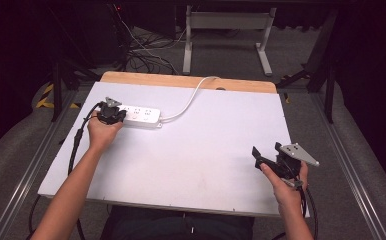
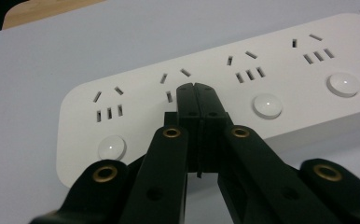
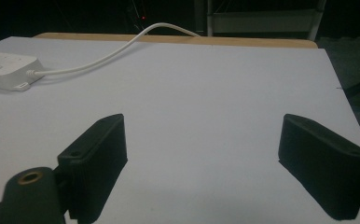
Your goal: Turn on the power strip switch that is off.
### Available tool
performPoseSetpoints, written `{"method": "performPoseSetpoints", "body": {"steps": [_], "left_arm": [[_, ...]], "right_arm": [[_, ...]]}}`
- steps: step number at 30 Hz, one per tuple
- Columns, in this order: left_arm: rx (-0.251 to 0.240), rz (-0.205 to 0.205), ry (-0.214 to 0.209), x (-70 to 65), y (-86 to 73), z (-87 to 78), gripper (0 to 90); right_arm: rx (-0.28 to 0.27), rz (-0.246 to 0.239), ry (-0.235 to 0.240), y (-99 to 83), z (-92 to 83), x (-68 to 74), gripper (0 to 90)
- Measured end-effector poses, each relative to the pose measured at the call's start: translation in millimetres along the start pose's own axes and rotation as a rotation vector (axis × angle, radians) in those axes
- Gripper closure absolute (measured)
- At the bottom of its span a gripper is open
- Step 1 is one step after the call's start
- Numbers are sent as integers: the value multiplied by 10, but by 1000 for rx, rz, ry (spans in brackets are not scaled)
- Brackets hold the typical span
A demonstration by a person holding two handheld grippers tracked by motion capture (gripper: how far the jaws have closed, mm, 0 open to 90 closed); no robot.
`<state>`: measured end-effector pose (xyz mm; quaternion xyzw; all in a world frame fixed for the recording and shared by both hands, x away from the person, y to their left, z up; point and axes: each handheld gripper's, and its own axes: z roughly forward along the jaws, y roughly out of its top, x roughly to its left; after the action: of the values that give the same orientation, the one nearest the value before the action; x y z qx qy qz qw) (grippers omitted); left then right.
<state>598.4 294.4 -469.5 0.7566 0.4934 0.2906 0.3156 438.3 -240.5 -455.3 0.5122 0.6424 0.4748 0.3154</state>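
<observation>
White power strip [image 2: 215,88] and cord [image 3: 108,53], black gripper [image 2: 197,88], white tabletop [image 1: 201,155].

This looks like a lab or recording studio set up for tests, not a home. A white board [image 1: 191,155] lies on a wooden table [image 1: 181,79] framed by metal rails [image 1: 26,170], and the room beyond is dark. On the grey floor at the far side lie loose cables [image 1: 146,55] beside a metal stand [image 1: 226,30], with hazard tape [image 1: 45,96] at the left.
</observation>
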Motion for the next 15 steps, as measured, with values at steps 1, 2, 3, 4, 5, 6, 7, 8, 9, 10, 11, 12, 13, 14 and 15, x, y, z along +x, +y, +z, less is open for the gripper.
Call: {"method": "performPoseSetpoints", "body": {"steps": [1, 2, 3, 4, 5, 6, 7, 8, 9, 10, 11, 12, 13, 14, 15], "left_arm": [[0, 0, 0, 0, 0, 0, 900], [0, 5, 0, -3, 2, 1, 900], [-1, 2, 4, -6, 2, 2, 900], [2, -1, 2, -3, 2, -1, 900], [1, -5, -3, 3, 0, -1, 900], [-1, -6, -5, 7, 0, -1, 900], [0, -4, -6, 5, 1, 0, 900], [0, -4, -5, 5, 1, 0, 900], [0, -4, -4, 6, 2, 0, 900], [-2, -1, -3, 12, 3, 1, 900], [-2, -13, -8, 19, 2, 1, 900], [-2, -13, -8, 19, 2, 1, 900], [-3, -14, -8, 19, 2, 1, 900], [-3, -13, -7, 17, 2, 1, 900], [-4, -14, -7, 15, 1, 2, 900]], "right_arm": [[0, 0, 0, 0, 0, 0, 159], [-1, 1, -1, 2, -9, 5, 159], [-1, 1, -1, 2, -9, 5, 159], [-2, 4, -2, 2, -13, 9, 159], [-1, 0, 0, 1, -22, 10, 159], [-1, 0, 0, 1, -22, 10, 159], [-3, 1, -2, 1, -24, 11, 159], [-4, 1, -2, 2, -24, 10, 159], [-2, 2, -2, 1, -24, 10, 159], [-2, 4, -5, -1, -19, 9, 159], [-1, 4, -5, -1, -19, 8, 159], [-1, 4, -5, -1, -19, 8, 159], [-1, 4, -5, -2, -19, 6, 159], [-1, 1, -5, -2, -23, 2, 159], [-2, 2, -4, -2, -24, 2, 159]]}}
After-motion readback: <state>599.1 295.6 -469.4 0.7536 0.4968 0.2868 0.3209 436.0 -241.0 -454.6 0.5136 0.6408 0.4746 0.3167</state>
